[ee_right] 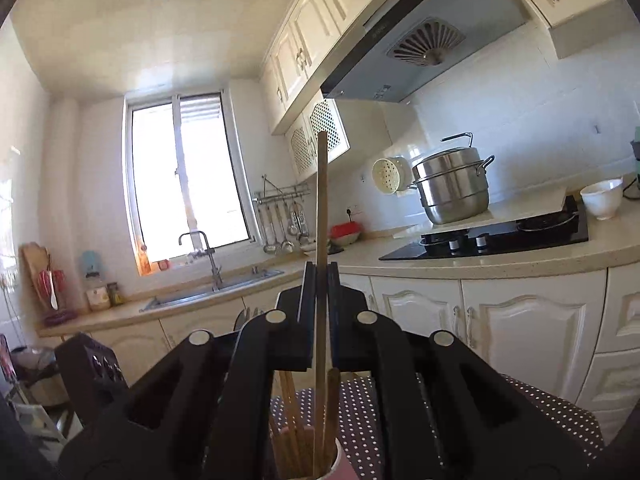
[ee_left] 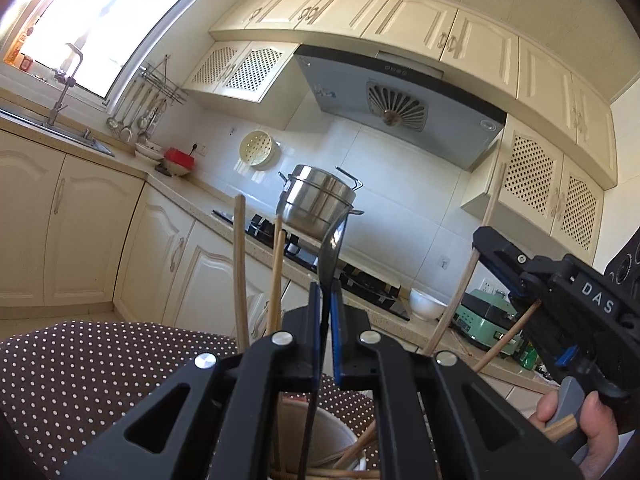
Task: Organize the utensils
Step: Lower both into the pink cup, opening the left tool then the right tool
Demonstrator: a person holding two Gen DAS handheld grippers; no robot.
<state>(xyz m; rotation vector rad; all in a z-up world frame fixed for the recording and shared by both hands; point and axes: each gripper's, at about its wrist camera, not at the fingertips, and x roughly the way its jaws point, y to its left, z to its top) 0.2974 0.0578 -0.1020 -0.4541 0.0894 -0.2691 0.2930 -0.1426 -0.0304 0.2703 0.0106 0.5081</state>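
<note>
Wooden chopstick (ee_right: 321, 216) stands upright, clamped in our right gripper (ee_right: 320, 276) above the cup (ee_right: 336, 464); our left gripper (ee_left: 328, 292) pinches a dark utensil handle (ee_left: 334, 248) over the paper cup (ee_left: 332, 436).

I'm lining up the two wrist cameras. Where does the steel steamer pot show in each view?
Left wrist view: the steel steamer pot sits just above centre, on the black stove, tilted by the lens.
Right wrist view: the pot is right of centre, at mid-height, on a pale board over the stove.
Shared landmark: the grey range hood above the pot.
</note>
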